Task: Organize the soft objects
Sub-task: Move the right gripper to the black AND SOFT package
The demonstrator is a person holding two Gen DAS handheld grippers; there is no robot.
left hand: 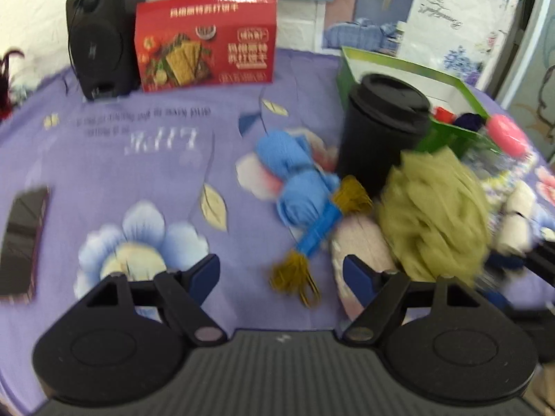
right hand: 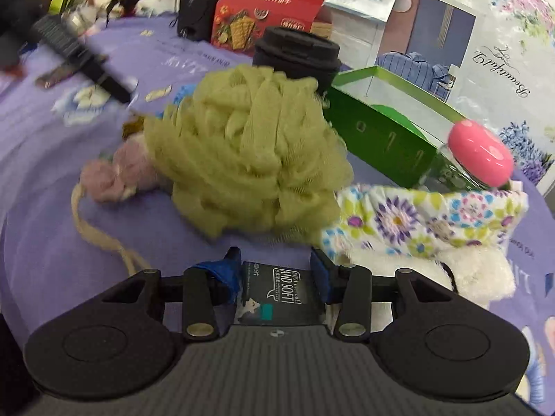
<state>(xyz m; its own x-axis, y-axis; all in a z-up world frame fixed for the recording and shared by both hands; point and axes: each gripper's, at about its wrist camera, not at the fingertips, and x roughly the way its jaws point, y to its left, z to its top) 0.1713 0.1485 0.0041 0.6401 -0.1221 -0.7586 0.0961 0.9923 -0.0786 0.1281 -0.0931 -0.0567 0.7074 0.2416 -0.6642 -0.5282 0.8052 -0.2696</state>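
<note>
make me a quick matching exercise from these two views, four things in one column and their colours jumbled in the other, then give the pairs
Things:
1. bath pouf
2. lidded cup
3. open box
4. yarn bundle

Colours:
A. bright green
B. blue
C. olive green
D. black

Pairs: 1-C, 2-D, 3-A, 4-B

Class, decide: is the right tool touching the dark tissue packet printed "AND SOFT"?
Touching. The right wrist view shows the right tool with both blue-padded fingers pressed against the sides of the dark tissue packet, with no gap.
</note>
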